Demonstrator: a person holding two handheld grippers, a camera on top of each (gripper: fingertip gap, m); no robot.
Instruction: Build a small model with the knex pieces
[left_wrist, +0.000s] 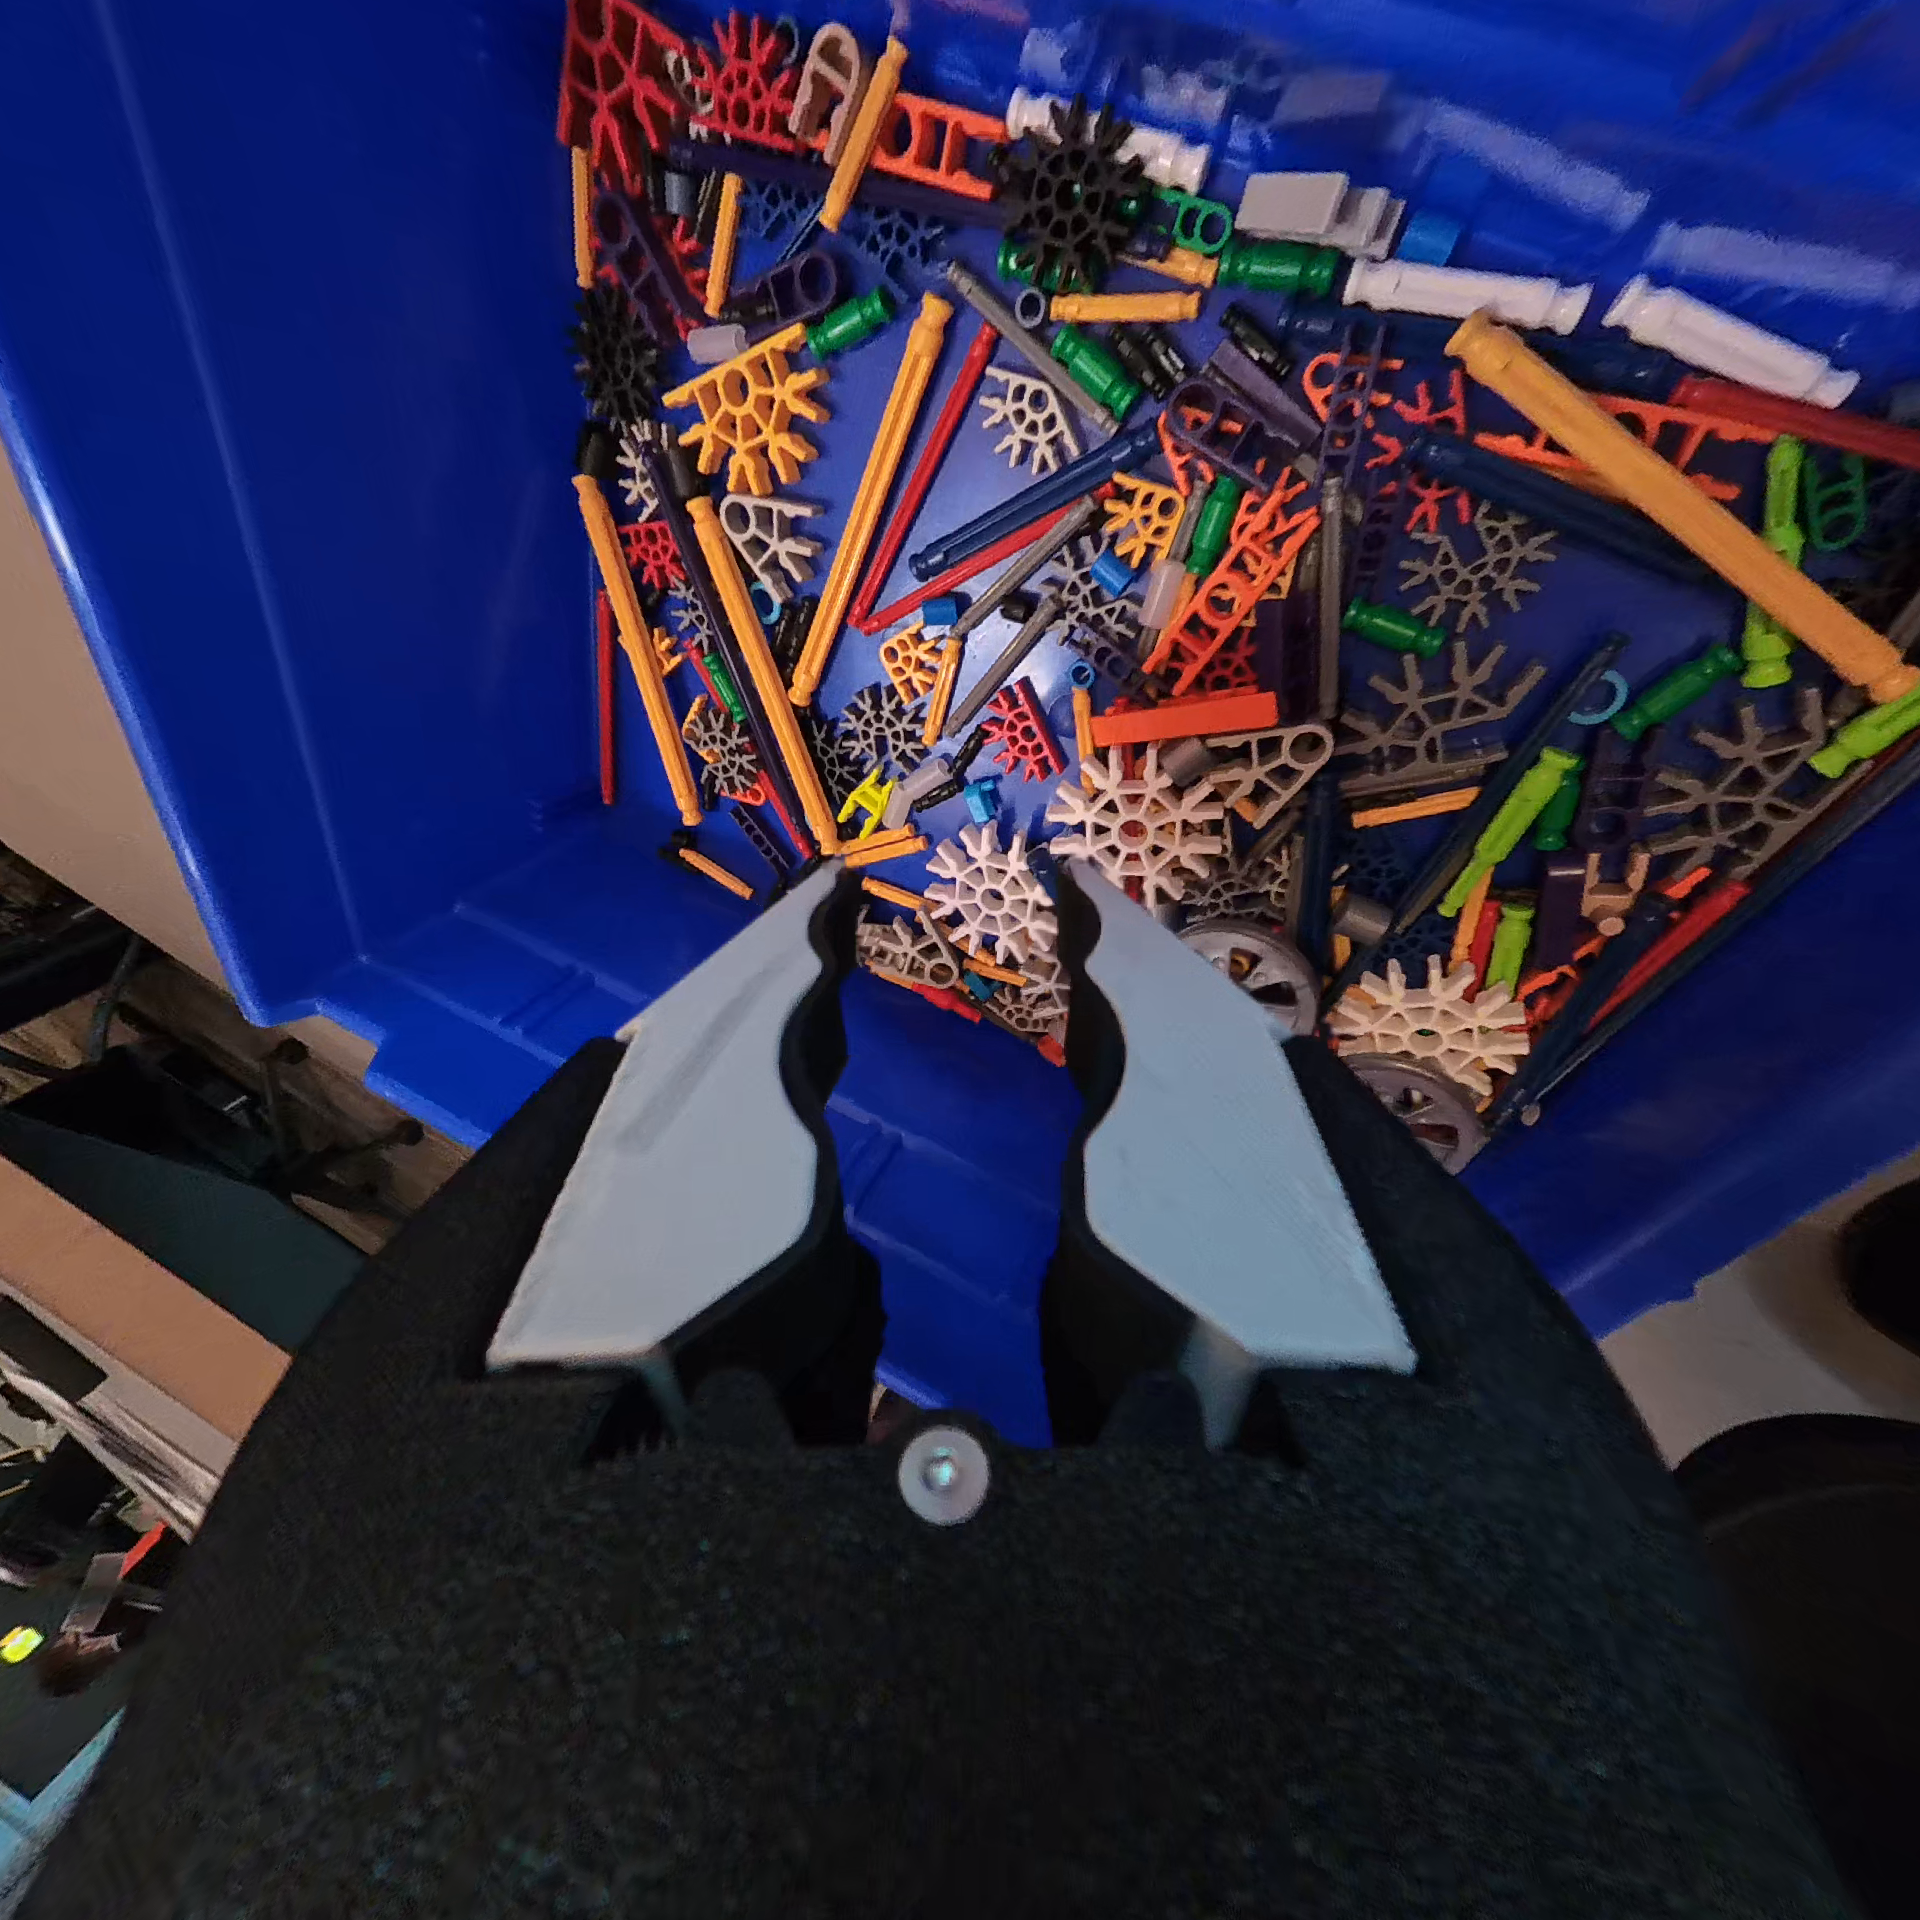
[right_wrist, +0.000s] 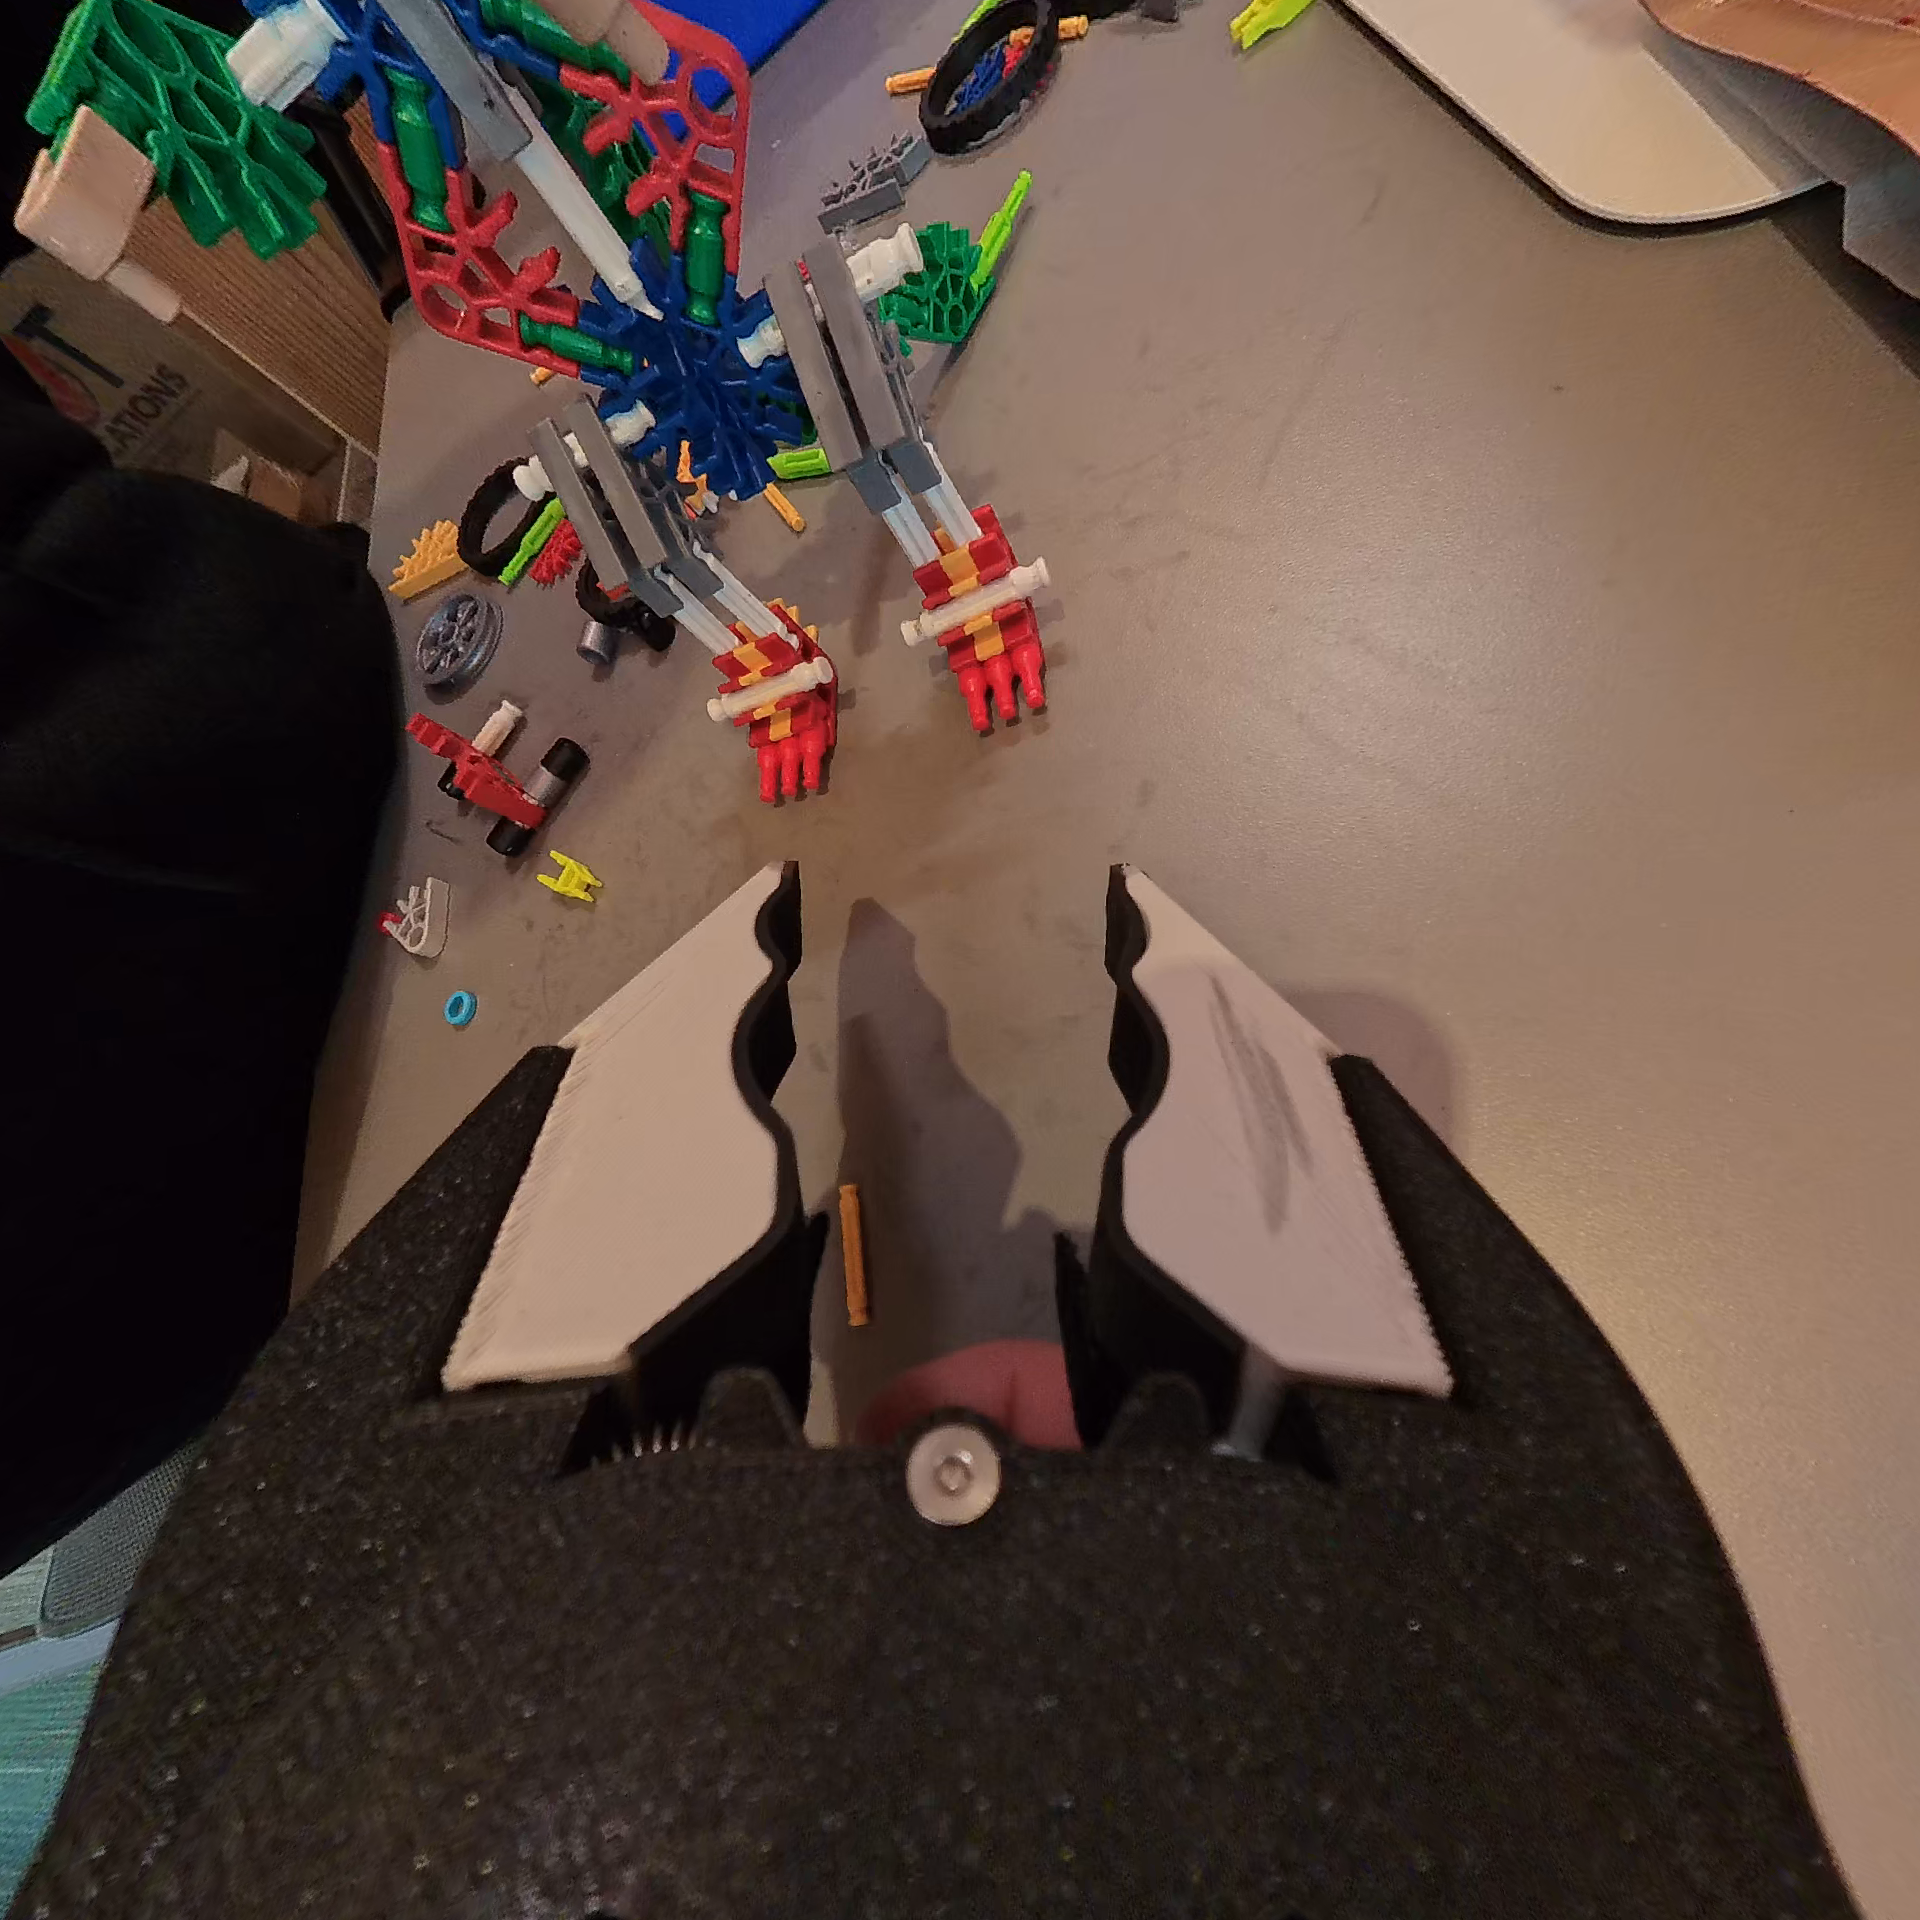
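My left gripper (left_wrist: 951, 883) is open and empty, held over the near side of a blue plastic bin (left_wrist: 312, 520) full of loose construction-toy rods and connectors. A white snowflake connector (left_wrist: 987, 891) lies just past its fingertips, with a larger white one (left_wrist: 1135, 821) beyond. My right gripper (right_wrist: 954, 883) is open and empty above a grey table (right_wrist: 1403, 675). A built toy figure (right_wrist: 686, 353) of blue, red and green connectors stands ahead, its two red feet (right_wrist: 987, 634) nearest the fingertips. A short orange rod (right_wrist: 852, 1252) lies on the table between the fingers.
Loose parts lie left of the figure: a grey wheel (right_wrist: 457, 639), a small red piece with black rollers (right_wrist: 499, 774), a yellow clip (right_wrist: 569, 875), a blue ring (right_wrist: 459, 1008). A black tyre (right_wrist: 982, 78) lies farther back. A cardboard box (right_wrist: 187, 312) is at far left. The left gripper's tips are roughly 50 cm from the right gripper's. The yellow clip (right_wrist: 569, 875) lies some 10 cm from my right tips, 45 cm from my left tips.
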